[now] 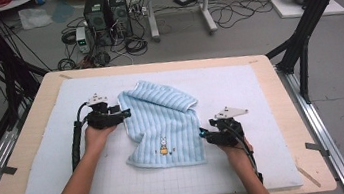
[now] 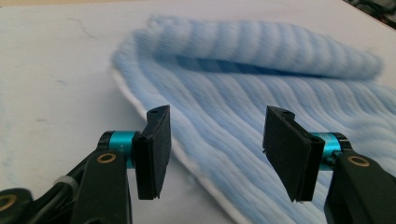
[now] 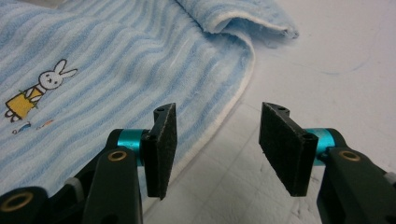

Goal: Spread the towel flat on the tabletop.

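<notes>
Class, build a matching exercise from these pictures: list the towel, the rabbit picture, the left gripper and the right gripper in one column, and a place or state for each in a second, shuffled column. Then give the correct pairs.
Column one:
1. towel
2. rabbit picture
3. left gripper
4. right gripper

Column two:
A. open at the towel's right edge
B. light blue, striped, partly folded over at the far end
C. open at the towel's left edge, nothing between its jaws
D. stitched near the towel's near edge

Pairs: 1-B, 2-D, 3-C, 4-A
</notes>
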A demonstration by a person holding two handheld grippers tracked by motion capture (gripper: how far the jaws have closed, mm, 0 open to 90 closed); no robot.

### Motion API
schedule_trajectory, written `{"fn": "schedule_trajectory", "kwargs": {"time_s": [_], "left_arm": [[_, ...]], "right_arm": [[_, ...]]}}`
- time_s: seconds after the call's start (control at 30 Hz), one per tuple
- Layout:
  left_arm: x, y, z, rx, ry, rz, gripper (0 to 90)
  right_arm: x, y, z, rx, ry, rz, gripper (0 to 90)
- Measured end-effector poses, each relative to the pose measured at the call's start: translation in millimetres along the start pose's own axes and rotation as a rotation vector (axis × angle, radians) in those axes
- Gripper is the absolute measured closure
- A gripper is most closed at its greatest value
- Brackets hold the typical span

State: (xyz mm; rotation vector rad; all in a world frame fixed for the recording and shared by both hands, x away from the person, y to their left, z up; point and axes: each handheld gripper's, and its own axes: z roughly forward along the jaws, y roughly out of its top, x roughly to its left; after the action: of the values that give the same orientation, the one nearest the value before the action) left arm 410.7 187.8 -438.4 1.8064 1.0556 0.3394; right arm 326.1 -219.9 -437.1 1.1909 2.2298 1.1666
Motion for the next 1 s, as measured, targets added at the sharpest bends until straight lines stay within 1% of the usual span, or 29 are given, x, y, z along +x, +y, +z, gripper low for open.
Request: {"fn": "schedule_trajectory", "kwargs": {"time_s": [0.03, 0.07, 0.1, 0.17, 0.2, 0.27, 0.3, 0.33, 0.37, 0.4, 0.43, 0.47, 0.5, 0.53, 0.57, 0.6, 0.67, 0.7, 0.73, 0.8, 0.87, 0.97, 1.0], "left_arm": [[-5.1, -2.1, -2.3, 0.014, -0.016, 0.009, 42.2], [-8.1, -3.6, -3.2, 0.024, -0.019, 0.017, 41.8], [-11.7, -5.7, -3.0, 0.042, -0.028, 0.024, 41.4], [-18.7, -10.2, -0.5, 0.094, -0.030, 0.046, 39.1], [-21.5, -11.6, 1.5, 0.117, -0.023, 0.059, 38.4], [-25.6, -13.1, 5.5, 0.151, 0.009, 0.079, 34.7], [-27.5, -14.0, 8.1, 0.163, 0.031, 0.103, 35.7], [-28.5, -14.4, 8.8, 0.167, 0.043, 0.119, 37.4], [-30.4, -14.3, 9.0, 0.169, 0.068, 0.142, 40.0], [-32.0, -14.2, 8.6, 0.171, 0.091, 0.167, 46.0], [-32.1, -14.5, 8.0, 0.166, 0.091, 0.185, 54.3], [-31.6, -15.2, 7.9, 0.156, 0.063, 0.189, 65.7], [-32.2, -15.5, 8.5, 0.153, 0.065, 0.203, 80.4], [-32.5, -15.3, 10.0, 0.147, 0.075, 0.217, 84.9], [-31.8, -14.5, 11.6, 0.140, 0.089, 0.225, 86.1], [-29.6, -12.5, 13.5, 0.141, 0.105, 0.231, 86.4], [-22.9, -7.9, 17.7, 0.119, 0.121, 0.195, 86.5], [-19.5, -4.5, 19.5, 0.122, 0.131, 0.187, 86.5], [-16.2, -1.4, 21.8, 0.115, 0.139, 0.178, 86.6], [-10.1, 4.6, 26.0, 0.107, 0.150, 0.166, 86.5], [-5.2, 9.5, 31.7, 0.103, 0.155, 0.155, 86.5], [-2.2, 14.7, 40.6, 0.100, 0.164, 0.172, 86.5], [-1.8, 15.3, 43.2, 0.094, 0.164, 0.167, 86.4]], "right_arm": [[0.1, 0.6, 1.8, 0.000, 0.001, -0.001, 46.6], [0.6, 1.2, 4.2, 0.004, 0.003, -0.004, 46.6], [0.7, 1.5, 6.0, 0.008, 0.002, -0.008, 46.4], [2.0, 2.2, 11.2, 0.022, 0.010, -0.005, 46.4], [2.9, 2.8, 13.7, 0.027, 0.017, -0.006, 47.7], [6.6, 5.3, 18.0, 0.032, 0.006, -0.015, 50.0], [8.2, 6.9, 20.5, 0.030, 0.008, -0.019, 51.2], [9.3, 8.5, 24.6, 0.044, -0.001, -0.029, 51.7], [9.8, 9.0, 27.2, 0.060, -0.019, -0.032, 51.7], [9.5, 8.7, 30.7, 0.076, -0.035, -0.029, 51.6], [8.3, 8.0, 33.3, 0.078, -0.033, -0.020, 51.8], [7.4, 8.3, 33.6, 0.077, -0.031, -0.011, 52.8], [7.4, 8.9, 33.9, 0.078, -0.032, -0.008, 54.9], [7.2, 9.4, 33.8, 0.081, -0.027, -0.008, 61.3], [6.6, 10.3, 33.4, 0.084, -0.012, -0.017, 77.3], [5.9, 11.6, 34.1, 0.084, 0.001, -0.022, 83.7], [3.1, 15.3, 37.7, 0.089, 0.004, -0.024, 85.9], [1.2, 17.4, 39.1, 0.090, -0.002, -0.005, 86.0], [-1.0, 19.1, 40.5, 0.087, -0.022, 0.003, 86.0], [-5.2, 20.7, 44.6, 0.074, -0.033, 0.033, 85.9], [-5.1, 22.5, 48.8, 0.075, -0.057, 0.023, 85.9], [-2.8, 26.2, 53.8, 0.074, -0.114, -0.014, 85.8], [-2.4, 26.9, 55.2, 0.070, -0.134, -0.018, 85.5]]}}
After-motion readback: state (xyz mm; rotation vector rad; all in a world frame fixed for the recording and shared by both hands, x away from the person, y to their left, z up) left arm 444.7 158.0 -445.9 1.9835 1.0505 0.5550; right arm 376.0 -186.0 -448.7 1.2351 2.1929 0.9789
